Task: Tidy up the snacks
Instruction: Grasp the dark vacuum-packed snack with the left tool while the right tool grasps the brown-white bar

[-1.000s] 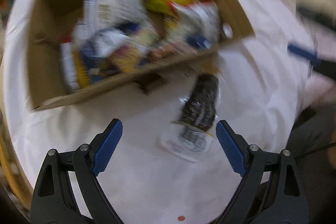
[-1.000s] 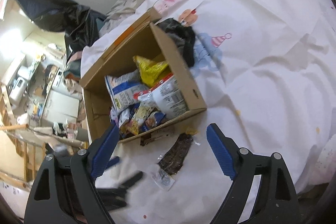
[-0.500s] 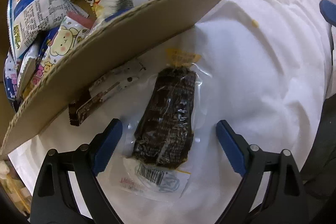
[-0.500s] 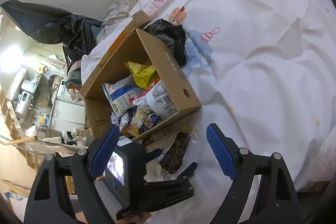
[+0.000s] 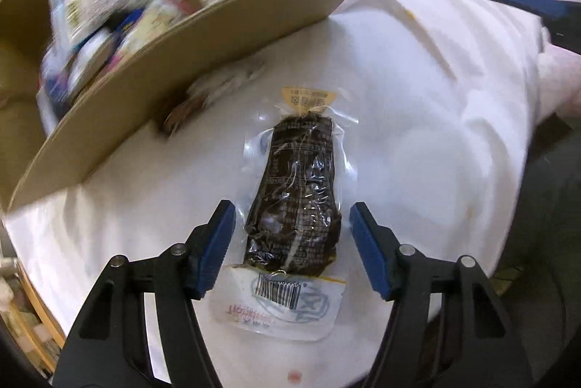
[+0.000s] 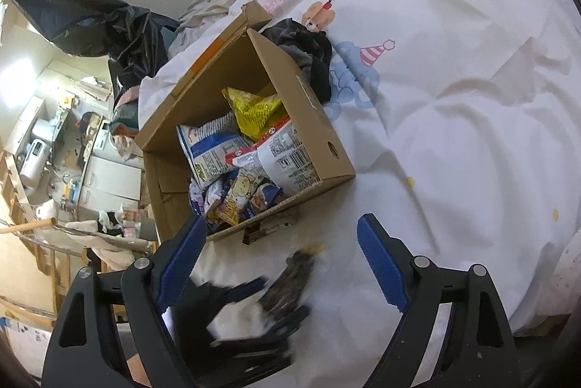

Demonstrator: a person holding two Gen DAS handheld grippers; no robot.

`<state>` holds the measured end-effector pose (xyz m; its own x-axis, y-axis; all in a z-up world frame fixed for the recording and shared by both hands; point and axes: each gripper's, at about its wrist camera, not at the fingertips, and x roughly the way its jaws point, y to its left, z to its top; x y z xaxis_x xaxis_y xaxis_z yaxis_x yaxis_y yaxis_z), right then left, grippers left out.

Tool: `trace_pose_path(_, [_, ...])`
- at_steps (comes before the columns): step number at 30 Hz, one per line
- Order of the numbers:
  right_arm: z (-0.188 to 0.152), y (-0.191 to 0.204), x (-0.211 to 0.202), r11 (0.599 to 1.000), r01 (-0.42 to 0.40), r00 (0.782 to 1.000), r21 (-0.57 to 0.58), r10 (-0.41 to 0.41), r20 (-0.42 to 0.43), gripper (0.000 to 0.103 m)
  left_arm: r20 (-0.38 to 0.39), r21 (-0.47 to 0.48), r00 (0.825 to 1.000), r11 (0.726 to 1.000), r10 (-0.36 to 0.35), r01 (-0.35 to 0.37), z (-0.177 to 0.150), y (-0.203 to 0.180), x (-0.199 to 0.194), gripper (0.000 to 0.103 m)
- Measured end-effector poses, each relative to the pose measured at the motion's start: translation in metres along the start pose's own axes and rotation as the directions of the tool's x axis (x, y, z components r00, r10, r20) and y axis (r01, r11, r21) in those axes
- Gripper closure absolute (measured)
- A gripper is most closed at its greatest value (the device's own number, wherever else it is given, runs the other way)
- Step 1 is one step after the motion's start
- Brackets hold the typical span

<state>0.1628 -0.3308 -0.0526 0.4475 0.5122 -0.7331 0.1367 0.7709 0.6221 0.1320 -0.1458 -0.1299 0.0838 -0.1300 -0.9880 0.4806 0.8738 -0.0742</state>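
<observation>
Though its print blurs past reading, the cardboard box (image 6: 328, 148) on the white sheet (image 5: 417, 97) holds snack bags. Just beside it lies the dark vacuum pack (image 5: 297, 195), barcode visible, between the closing, untouching left gripper (image 5: 292, 239). The right gripper (image 6: 281, 264) gapes empty.

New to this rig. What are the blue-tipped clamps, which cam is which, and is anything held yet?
No robot: a person holds a two-finger clamp in each hand, with a fisheye camera looking along its fingers. The left camera looks straight down: the left gripper is closing around a dark vacuum-packed snack lying on the white sheet, fingers not yet touching it. The right camera looks across the bed: the right gripper is open and empty, facing the cardboard box of snack bags.
</observation>
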Motion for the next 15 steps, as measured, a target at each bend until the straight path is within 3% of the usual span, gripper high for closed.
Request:
trace_pose_path(5, [-0.010, 0.005, 0.009, 0.999, 0.028, 0.999, -0.033, -0.029, -0.033, 0.015, 0.053, -0.186, 0.999, 0.983, -0.005, 0.015, -0.033, 0.047, -0.043, 0.041])
trace_pose_path(10, [-0.034, 0.017, 0.044, 0.988, 0.113, 0.990, -0.107, -0.121, -0.072, 0.010, 0.112, -0.409, 0.990, 0.912, 0.081, -0.028, -0.063, 0.096, -0.068, 0.041])
trace_pose_path(13, [-0.050, 0.032, 0.078, 0.966, 0.150, 0.980, -0.209, -0.173, -0.097, 0.010, 0.147, -0.508, 0.987, 0.861, 0.058, 0.025, -0.074, 0.111, -0.078, 0.041])
trace_pose_path(15, [-0.060, 0.042, 0.097, 0.946, 0.164, 0.979, -0.280, -0.191, -0.075, 0.010, 0.167, -0.525, 0.984, 0.850, 0.061, 0.036, -0.082, 0.125, -0.077, 0.041])
